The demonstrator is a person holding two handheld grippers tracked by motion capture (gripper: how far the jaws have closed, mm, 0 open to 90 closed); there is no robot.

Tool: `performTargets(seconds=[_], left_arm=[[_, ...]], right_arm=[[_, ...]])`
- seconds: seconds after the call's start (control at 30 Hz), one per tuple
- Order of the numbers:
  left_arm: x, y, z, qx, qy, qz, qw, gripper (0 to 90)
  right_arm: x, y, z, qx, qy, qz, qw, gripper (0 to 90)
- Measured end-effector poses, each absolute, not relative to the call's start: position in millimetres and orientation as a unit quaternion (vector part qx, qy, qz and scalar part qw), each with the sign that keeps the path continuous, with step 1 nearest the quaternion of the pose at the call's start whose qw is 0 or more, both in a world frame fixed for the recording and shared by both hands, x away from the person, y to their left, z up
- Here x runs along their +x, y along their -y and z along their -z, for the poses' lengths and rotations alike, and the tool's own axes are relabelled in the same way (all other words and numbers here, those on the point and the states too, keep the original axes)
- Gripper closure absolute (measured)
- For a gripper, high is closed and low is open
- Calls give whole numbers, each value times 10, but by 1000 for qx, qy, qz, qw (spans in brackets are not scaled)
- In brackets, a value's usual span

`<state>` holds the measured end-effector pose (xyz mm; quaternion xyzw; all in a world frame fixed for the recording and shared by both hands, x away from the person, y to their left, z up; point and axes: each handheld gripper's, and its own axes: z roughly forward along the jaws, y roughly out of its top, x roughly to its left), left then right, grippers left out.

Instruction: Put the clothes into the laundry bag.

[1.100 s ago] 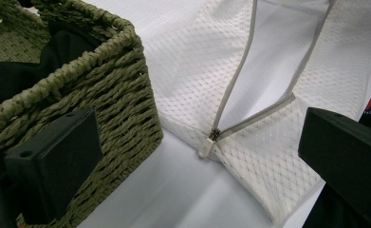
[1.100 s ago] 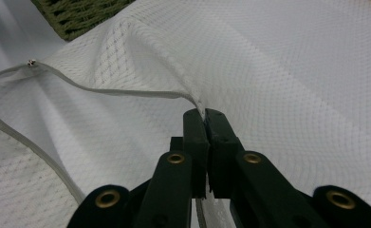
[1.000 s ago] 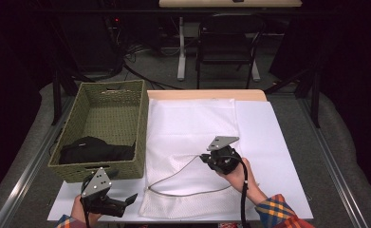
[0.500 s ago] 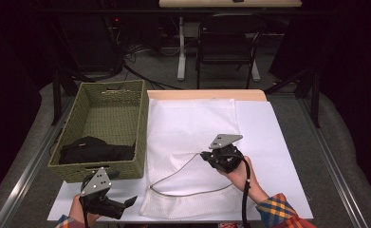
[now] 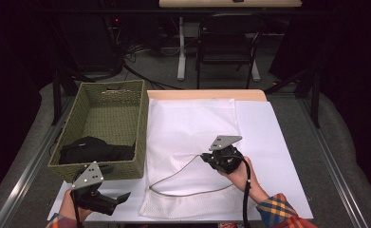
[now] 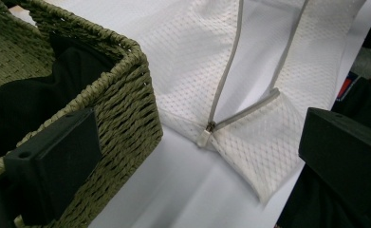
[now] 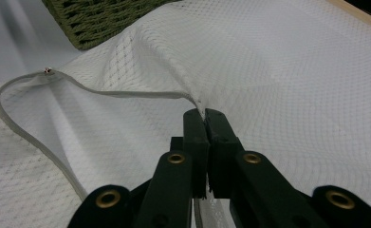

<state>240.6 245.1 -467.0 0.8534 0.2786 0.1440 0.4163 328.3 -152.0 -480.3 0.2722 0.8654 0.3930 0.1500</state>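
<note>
High view: unmarked white mesh bag

Near-left corner: we've got bare white sheet between the wicker basket and the mesh bag, and the left gripper sits there with its jaws wide apart and nothing between them.
Basket wall: it stands just beside the left gripper's one jaw in the left gripper view, so it blocks any sideways move that way.
Basket inside: a black garment fills the near end; the far end is open floor.
Bag mouth: the right gripper is clamped on the zipper edge, lifting the mesh into a ridge.
Right side: plain sheet, nothing in the way.
</note>
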Motion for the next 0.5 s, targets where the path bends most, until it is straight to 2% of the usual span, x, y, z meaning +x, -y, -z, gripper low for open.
performTargets(seconds=[0.4,0.5], left_arm=[[2479,-2492,4499,870,-262,-144,393,0],[2524,-2497,4432,882,-248,-152,370,0]], right_arm=[[3279,1552,4806,273,-865,-394,148,884],[3277,1550,4808,272,-866,-392,148,883]])
